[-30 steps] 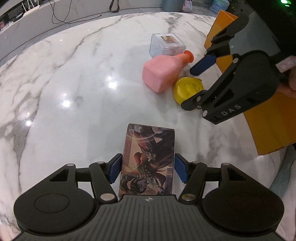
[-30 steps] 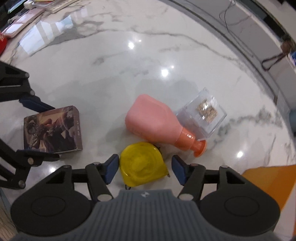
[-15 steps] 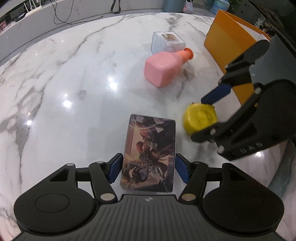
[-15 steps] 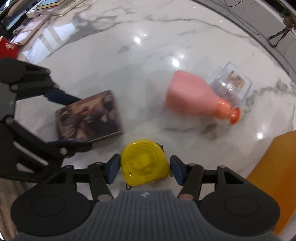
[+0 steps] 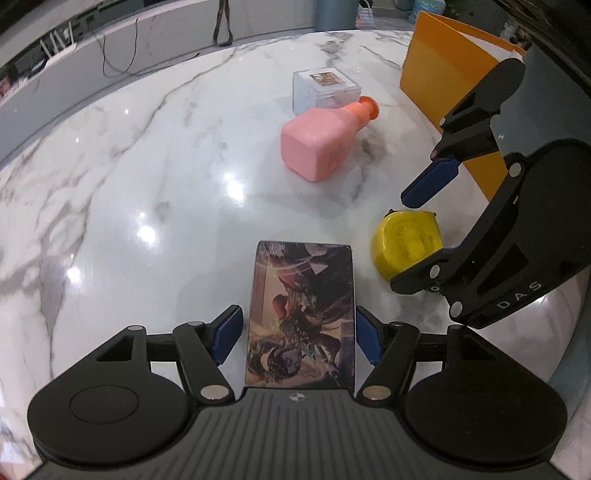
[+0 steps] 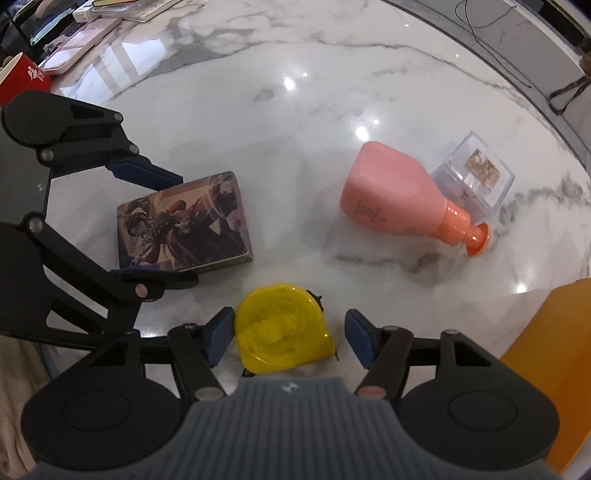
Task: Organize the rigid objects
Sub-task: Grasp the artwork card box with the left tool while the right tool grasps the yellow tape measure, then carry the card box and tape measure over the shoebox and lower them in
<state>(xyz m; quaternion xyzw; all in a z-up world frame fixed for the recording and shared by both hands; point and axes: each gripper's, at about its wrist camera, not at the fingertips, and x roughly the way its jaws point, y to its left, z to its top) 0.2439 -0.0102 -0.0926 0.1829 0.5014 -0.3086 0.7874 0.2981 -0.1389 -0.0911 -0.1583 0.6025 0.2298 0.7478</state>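
A flat picture-printed card box (image 5: 303, 317) lies on the white marble table (image 5: 147, 166), between the pads of my left gripper (image 5: 297, 321). Its jaws are opening and a gap shows on the left side of the box. To its right a yellow tape measure (image 6: 280, 332) rests on the table between the pads of my right gripper (image 6: 290, 325). Those jaws are opening too, with the right pad clear of the tape. Both grippers point steeply down, side by side. A pink bottle (image 5: 321, 144) with an orange cap lies on its side farther off, against a clear plastic box (image 5: 325, 88).
An orange folder-like container (image 5: 443, 81) stands at the table's right edge. A red cup (image 6: 22, 77) and flat books or trays (image 6: 92, 29) sit at the far left in the right wrist view. Cables lie on a ledge beyond the table.
The right gripper carried the yellow tape measure away from the pink bottle to beside the card box. Both grippers' jaws have widened; the card box stayed put.
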